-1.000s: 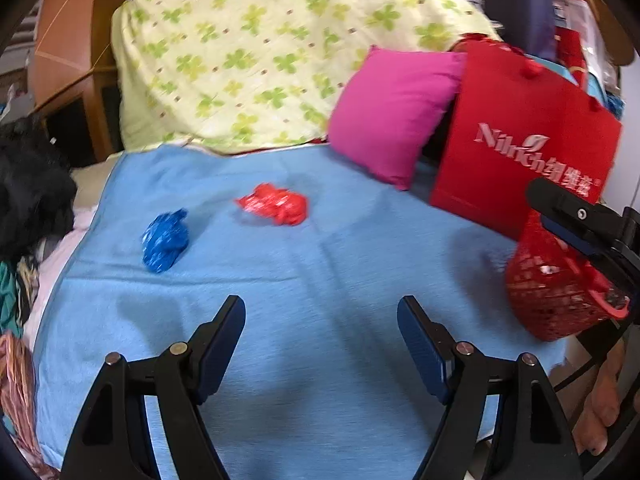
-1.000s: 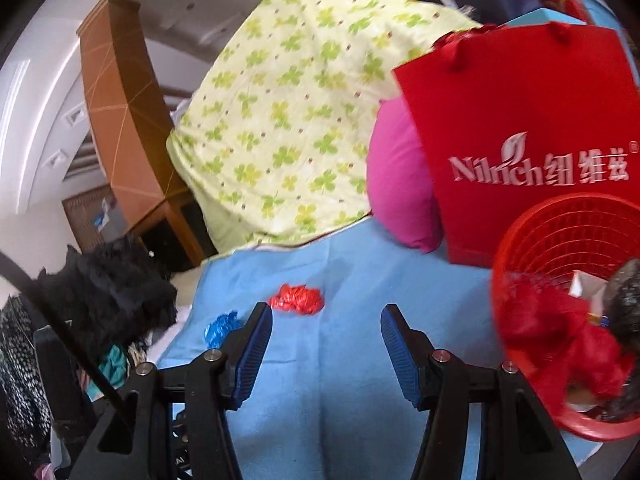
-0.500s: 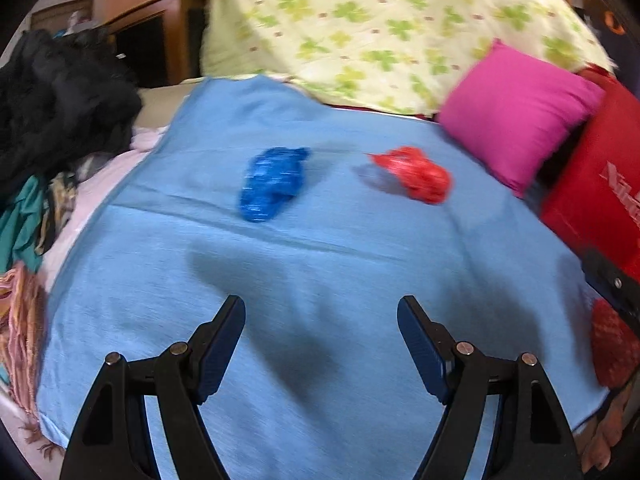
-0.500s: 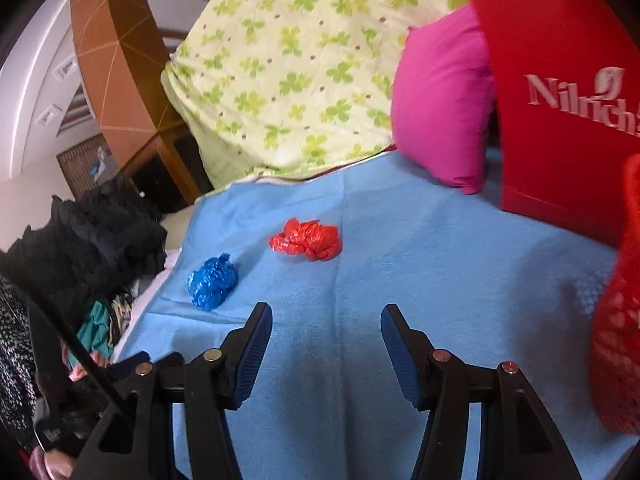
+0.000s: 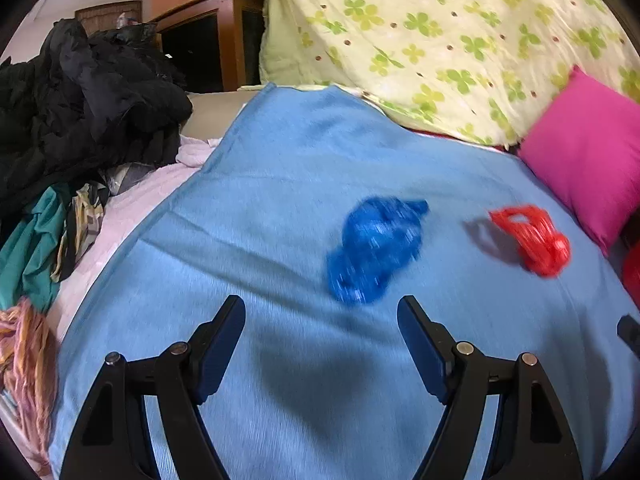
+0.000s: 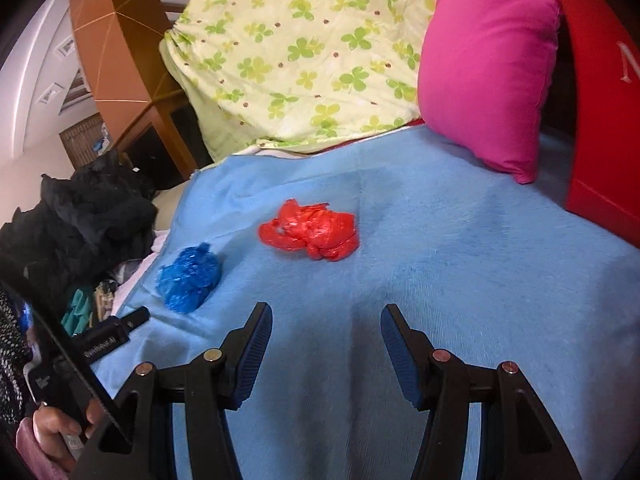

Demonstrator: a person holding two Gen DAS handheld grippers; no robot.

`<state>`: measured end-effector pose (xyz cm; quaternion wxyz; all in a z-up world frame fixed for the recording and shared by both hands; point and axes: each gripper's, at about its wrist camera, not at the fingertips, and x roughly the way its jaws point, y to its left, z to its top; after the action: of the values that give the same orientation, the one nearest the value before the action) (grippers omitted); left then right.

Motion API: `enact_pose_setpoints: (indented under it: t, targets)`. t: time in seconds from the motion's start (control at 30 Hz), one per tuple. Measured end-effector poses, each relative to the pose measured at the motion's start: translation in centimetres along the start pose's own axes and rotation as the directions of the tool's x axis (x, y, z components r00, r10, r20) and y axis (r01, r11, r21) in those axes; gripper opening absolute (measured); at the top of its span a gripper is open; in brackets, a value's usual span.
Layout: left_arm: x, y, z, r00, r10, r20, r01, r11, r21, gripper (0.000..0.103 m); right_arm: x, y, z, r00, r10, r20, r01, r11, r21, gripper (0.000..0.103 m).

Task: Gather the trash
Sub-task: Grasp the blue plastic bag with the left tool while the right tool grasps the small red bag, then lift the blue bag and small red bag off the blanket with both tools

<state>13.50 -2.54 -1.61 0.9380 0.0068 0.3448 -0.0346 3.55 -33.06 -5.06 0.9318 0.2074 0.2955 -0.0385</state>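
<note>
A crumpled blue plastic bag [image 5: 376, 248] lies on the light blue blanket [image 5: 280, 184], just beyond my left gripper [image 5: 322, 320], which is open and empty. To its right rests a crumpled red plastic bag [image 5: 534, 240]. In the right wrist view the red bag [image 6: 312, 234] sits ahead and a little left of my right gripper [image 6: 326, 326], also open with nothing between its fingers. The blue bag [image 6: 190, 276] is further left there, close to the blanket's edge, with the left gripper's body [image 6: 108, 336] beside it.
A pink cushion [image 6: 484, 68] and a red paper bag [image 6: 600, 120] stand at the right. A green clover-print quilt [image 5: 440, 40] is piled at the back. Dark clothes [image 5: 80, 104] are heaped at the left past the blanket's edge. A hand [image 6: 52, 432] shows at the lower left.
Both grippers have swung left and dipped toward the blanket. The red basket and most of the red paper bag have left view. The two crumpled bags now look larger and closer.
</note>
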Motion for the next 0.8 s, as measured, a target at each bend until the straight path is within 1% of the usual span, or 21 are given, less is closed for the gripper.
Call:
enact_pose_setpoints:
  t: [0.1,0.17,0.2,0.4,0.47,0.53,0.6,0.63,0.73,0.77,0.8]
  targets:
    - [1.6,0.3,1.4,1.000,-0.003,0.005,0.004,0.999,-0.033,0.079,1.8,-0.2,1.7,1.000,0.017,-0.011,-0.017,1.000,0.009,0.060]
    - [2.3,0.3,2.0,1.000,-0.003,0.010,0.004,0.999,-0.046,0.079,3.0,0.1,3.2,1.000,0.018,-0.014,-0.018,1.000,-0.014,0.067]
    - [2.6,0.2,2.2,1.000,-0.004,0.013,0.004,0.999,-0.051,0.079,3.5,0.3,3.8,1.000,0.018,-0.015,-0.018,1.000,-0.016,0.067]
    - [4.3,-1.2,3.4,0.998,-0.060,0.011,0.061,0.996,-0.059,0.079,7.4,1.1,7.2,0.999,0.011,-0.035,-0.012,1.000,-0.022,0.067]
    - [4.7,-1.5,3.6,0.995,-0.098,0.006,0.098,0.993,-0.069,0.079,9.2,1.5,7.9,0.998,0.001,-0.063,-0.003,1.000,-0.029,0.067]
    - [5.4,-1.7,3.7,0.991,-0.131,-0.014,0.129,0.988,-0.086,0.079,10.9,1.8,8.1,0.994,-0.011,-0.107,0.007,0.999,-0.034,0.067]
    - [6.4,-1.7,3.6,0.987,-0.150,-0.052,0.144,0.984,-0.109,0.079,12.1,2.1,7.9,0.989,-0.043,-0.142,0.036,0.998,-0.045,0.067]
    - [6.7,-1.7,3.5,0.985,-0.157,-0.064,0.149,0.982,-0.118,0.079,12.5,2.2,7.7,0.987,-0.042,-0.156,0.035,0.998,-0.048,0.067]
    - [7.5,-1.6,2.9,0.980,-0.180,-0.089,0.167,0.976,-0.143,0.079,12.8,2.4,7.1,0.987,-0.062,-0.150,0.053,0.997,-0.061,0.067]
    - [7.6,-1.6,2.8,0.977,-0.192,-0.092,0.177,0.972,-0.152,0.072,12.7,2.4,7.0,0.987,-0.059,-0.151,0.050,0.997,-0.064,0.066]
    - [7.6,-1.5,2.7,0.974,-0.207,-0.096,0.190,0.968,-0.162,0.063,12.7,2.5,6.8,0.987,-0.057,-0.152,0.048,0.997,-0.064,0.063]
